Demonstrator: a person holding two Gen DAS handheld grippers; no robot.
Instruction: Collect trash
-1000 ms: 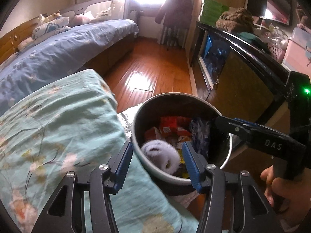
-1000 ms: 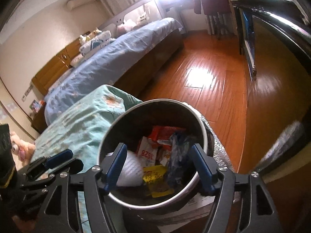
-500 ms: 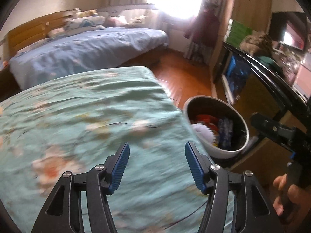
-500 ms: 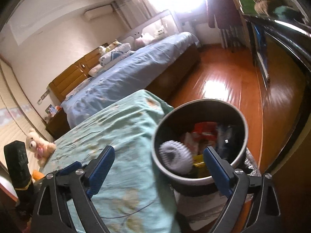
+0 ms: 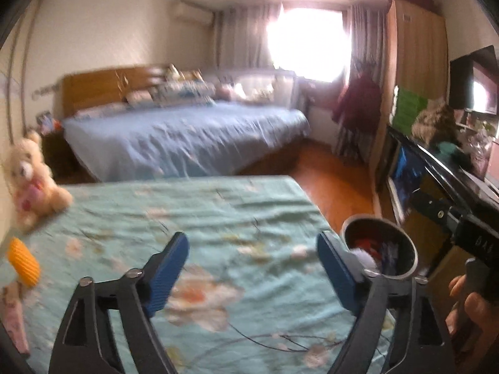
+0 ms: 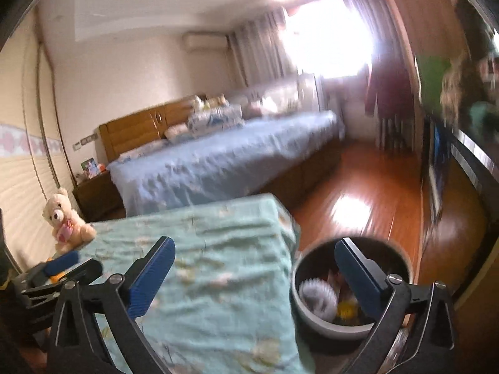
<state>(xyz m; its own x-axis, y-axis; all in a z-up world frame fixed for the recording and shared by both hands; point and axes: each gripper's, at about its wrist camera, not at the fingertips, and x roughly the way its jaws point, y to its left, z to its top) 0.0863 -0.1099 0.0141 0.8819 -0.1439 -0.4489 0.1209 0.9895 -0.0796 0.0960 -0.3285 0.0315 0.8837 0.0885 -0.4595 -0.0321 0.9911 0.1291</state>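
Observation:
A round metal trash bin (image 5: pixel 377 224) stands on the floor off the right corner of the green floral bed cover (image 5: pixel 218 218). Red wrappers (image 5: pixel 366 244) and a white ruffled piece (image 6: pixel 318 293) lie inside the bin (image 6: pixel 315 319). My left gripper (image 5: pixel 251 249) hangs over the cover, its jaws opening with nothing between them. My right gripper (image 6: pixel 254 249) hovers over the cover's corner beside the bin, its jaws also opening and empty. A ribbed orange-yellow object (image 5: pixel 23 261) and a pink item (image 5: pixel 12 321) lie at the cover's left edge.
A teddy bear (image 5: pixel 28 177) sits at the far left of the cover. A blue-sheeted bed (image 5: pixel 187 143) lies beyond. Wooden floor (image 6: pixel 368 193) runs between the beds and a dark TV cabinet (image 5: pixel 436 168) on the right. A hand (image 5: pixel 471 305) holds the right gripper.
Both grippers have drawn back and risen from over the bin, swinging left across the green cover. Their jaws now stand wider. The bin has shrunk toward the lower right.

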